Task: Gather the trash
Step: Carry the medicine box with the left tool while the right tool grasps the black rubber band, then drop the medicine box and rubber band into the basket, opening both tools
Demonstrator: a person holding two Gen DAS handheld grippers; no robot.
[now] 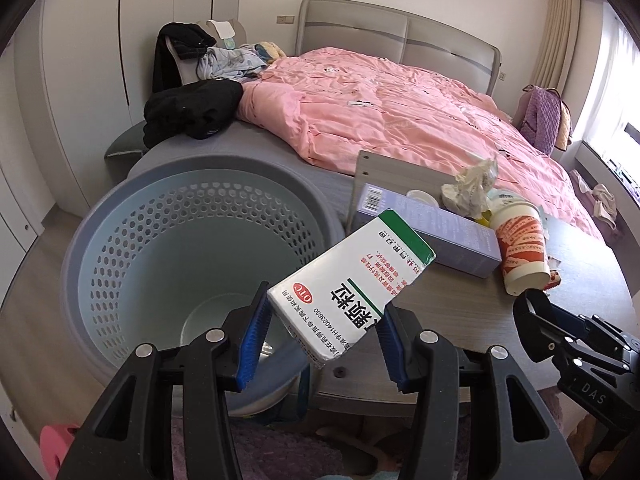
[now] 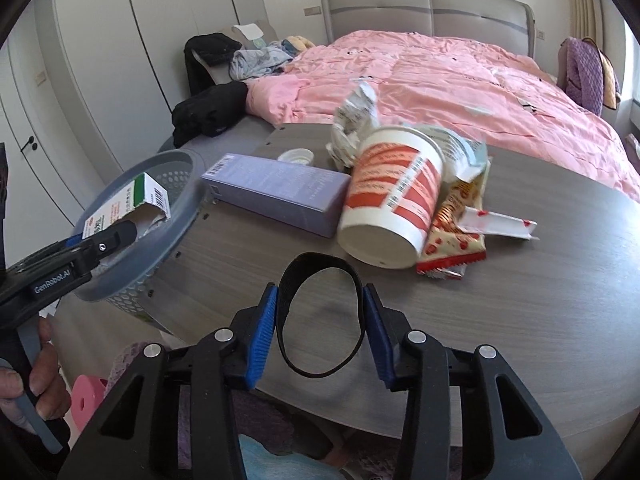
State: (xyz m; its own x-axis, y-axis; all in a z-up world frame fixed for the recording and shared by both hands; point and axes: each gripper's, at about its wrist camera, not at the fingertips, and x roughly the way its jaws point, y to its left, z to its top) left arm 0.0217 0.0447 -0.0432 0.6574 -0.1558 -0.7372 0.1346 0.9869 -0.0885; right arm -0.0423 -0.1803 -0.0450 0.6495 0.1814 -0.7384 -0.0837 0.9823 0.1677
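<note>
Basket [image 1: 168,240]: off the surface's [image 2: 500,312] left edge, before the bed [image 2: 460,76].
Long box [image 2: 276,192]: on the surface, left of the cup [image 2: 392,200].
Wrappers [image 2: 456,236]: right of the cup.
Crumpled paper [image 2: 354,120]: behind the cup.

The grey wood-grain table [image 2: 520,300] bears a lavender box [image 2: 276,192], tipped paper cup [image 2: 392,204] and wrappers [image 2: 452,236].

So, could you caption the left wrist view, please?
Left gripper holding a medicine box beside the basket.
</note>
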